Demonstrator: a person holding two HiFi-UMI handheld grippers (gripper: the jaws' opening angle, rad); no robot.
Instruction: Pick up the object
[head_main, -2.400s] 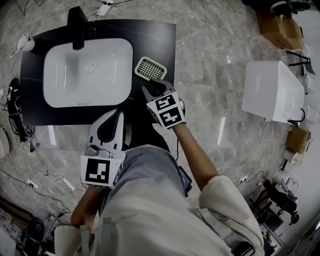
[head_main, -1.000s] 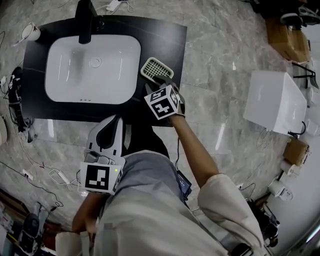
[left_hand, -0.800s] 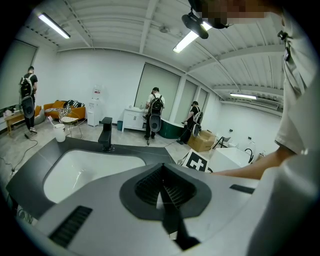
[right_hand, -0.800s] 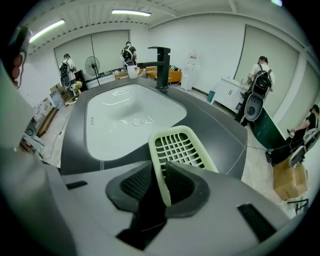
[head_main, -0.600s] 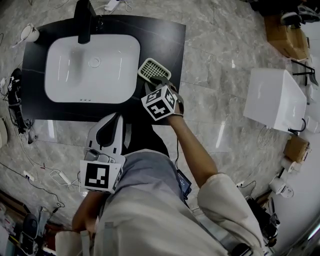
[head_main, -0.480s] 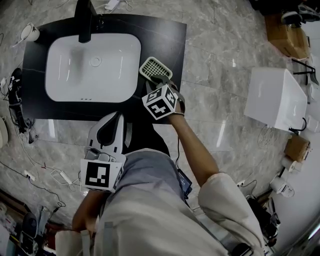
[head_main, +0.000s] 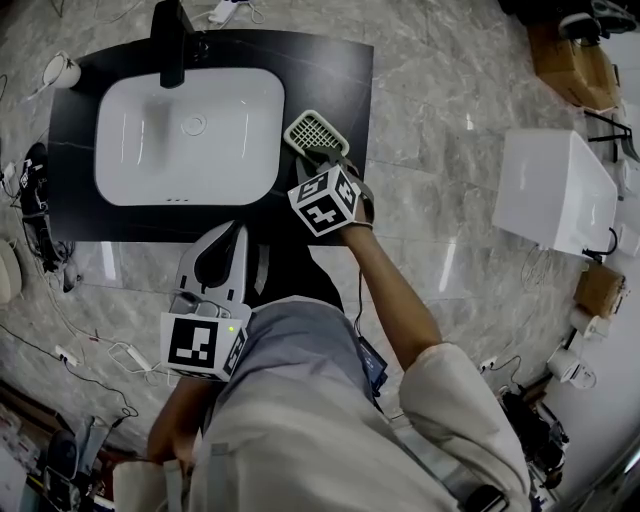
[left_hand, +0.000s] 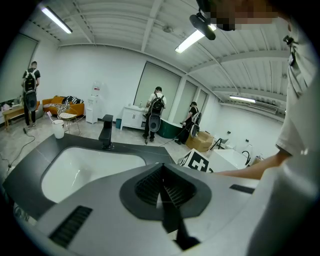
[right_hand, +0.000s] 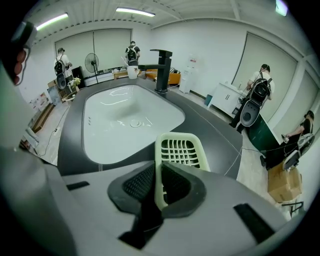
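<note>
In the head view the marker cube of the right gripper (head_main: 325, 160) covers its jaws and the near end of the soap dish (head_main: 315, 133). In the right gripper view the jaws hide the dish's lower near wall, and whether its base rests on the countertop (head_main: 330, 70) cannot be told. The jaws have just been closing and now pinch the dish's left rim. The dish is pale green plastic, a rounded rectangle with a slotted grid floor, sitting on the black countertop between the white basin (head_main: 150, 150) and the counter's right edge. The left gripper (head_main: 228, 235) hangs near the person's body, jaws together on nothing. Bare counter lies right of and beyond the dish; the faucet (head_main: 168, 40) stands well apart, far left.
</note>
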